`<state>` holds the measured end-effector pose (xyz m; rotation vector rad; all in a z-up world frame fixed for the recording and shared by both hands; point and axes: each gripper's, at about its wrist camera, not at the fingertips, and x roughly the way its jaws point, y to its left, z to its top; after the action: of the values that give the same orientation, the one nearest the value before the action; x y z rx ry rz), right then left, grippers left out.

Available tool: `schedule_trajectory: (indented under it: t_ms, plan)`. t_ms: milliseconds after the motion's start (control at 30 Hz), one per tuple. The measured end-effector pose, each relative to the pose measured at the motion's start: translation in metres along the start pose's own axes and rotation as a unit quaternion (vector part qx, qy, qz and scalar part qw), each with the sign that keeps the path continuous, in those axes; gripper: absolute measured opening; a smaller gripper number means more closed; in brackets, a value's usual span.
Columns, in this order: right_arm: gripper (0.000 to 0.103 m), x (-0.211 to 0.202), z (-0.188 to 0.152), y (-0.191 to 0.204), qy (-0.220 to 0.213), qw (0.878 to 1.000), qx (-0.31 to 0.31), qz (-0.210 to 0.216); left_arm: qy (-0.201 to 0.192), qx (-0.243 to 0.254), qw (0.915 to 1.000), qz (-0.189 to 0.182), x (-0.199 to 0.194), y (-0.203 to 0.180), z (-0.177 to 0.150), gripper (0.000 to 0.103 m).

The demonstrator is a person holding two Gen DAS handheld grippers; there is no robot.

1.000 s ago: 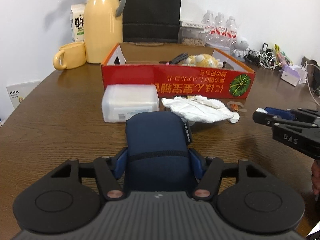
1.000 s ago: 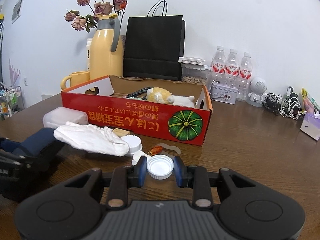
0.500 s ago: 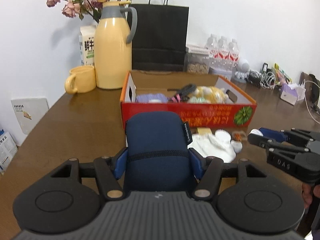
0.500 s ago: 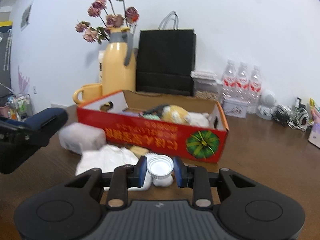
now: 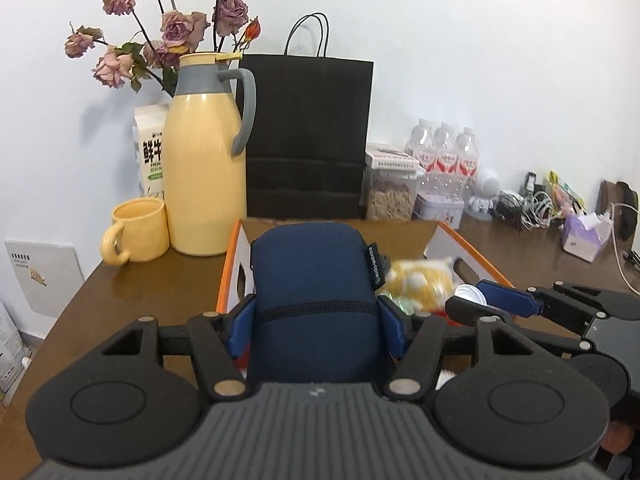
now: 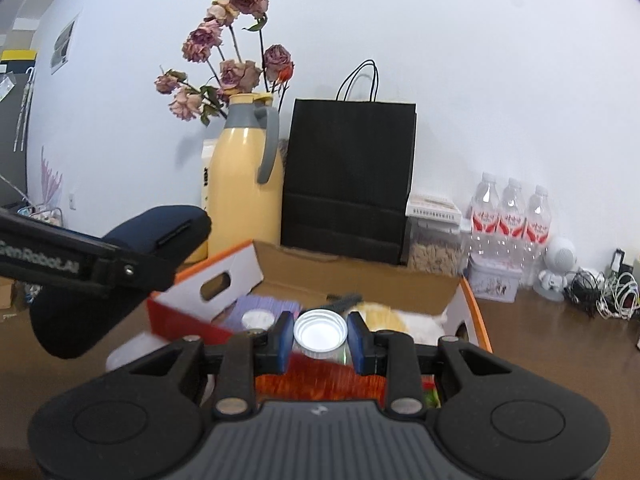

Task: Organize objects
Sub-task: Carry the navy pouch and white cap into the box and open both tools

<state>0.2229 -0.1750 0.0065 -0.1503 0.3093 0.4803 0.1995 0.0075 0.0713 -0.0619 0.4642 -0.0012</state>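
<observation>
My left gripper (image 5: 316, 316) is shut on a navy blue soft pouch (image 5: 314, 280), held up over the near left corner of the red and orange cardboard box (image 5: 230, 264). My right gripper (image 6: 320, 338) is shut on a small white bottle cap (image 6: 320, 332), lifted above the box's near wall (image 6: 320, 388). In the left wrist view the right gripper (image 5: 470, 300) shows at the right with the cap (image 5: 472, 293) in its tips. In the right wrist view the pouch (image 6: 120, 276) hangs at the left. Inside the box lie a yellow plush toy (image 5: 420, 280) and a purple item (image 6: 260, 306).
Behind the box stand a yellow thermos jug (image 5: 204, 172) with dried roses, a yellow mug (image 5: 136, 236), a milk carton (image 5: 150, 152), a black paper bag (image 5: 308, 140), water bottles (image 5: 444, 156), a small white robot figure (image 6: 558, 268) and tangled cables (image 5: 532, 208). A clear plastic container (image 6: 132, 354) sits left of the box.
Both grippers rose from the table and moved forward to the box, each keeping its load. The white crumpled bag and clear container dropped out of the left wrist view.
</observation>
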Motion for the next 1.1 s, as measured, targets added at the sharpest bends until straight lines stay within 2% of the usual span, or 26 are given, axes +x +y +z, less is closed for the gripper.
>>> schedule_trajectory:
  t_ms: [467,733,967,1067,1100]
  plan:
    - [0.027,0.074,0.027,-0.003,0.001,1.0,0.007,-0.02,-0.009,-0.022,0.9997,0.012,0.083,0.004,0.032,0.064]
    - [0.027,0.094,0.014,-0.013,0.018,0.999,0.024,-0.028,0.025,-0.019,0.9995,0.007,0.128,0.005,0.022,0.064]
    - [0.027,0.096,0.009,-0.009,0.024,0.999,0.017,-0.03,0.027,-0.024,0.9993,0.007,0.131,0.01,0.015,0.065]
    - [0.029,0.095,0.008,-0.008,0.029,0.999,0.013,-0.031,0.022,-0.025,0.9994,0.007,0.129,0.009,0.014,0.076]
    - [0.04,0.094,0.007,-0.008,0.032,0.999,0.014,-0.033,0.014,-0.023,0.9996,0.007,0.126,0.009,0.014,0.089]
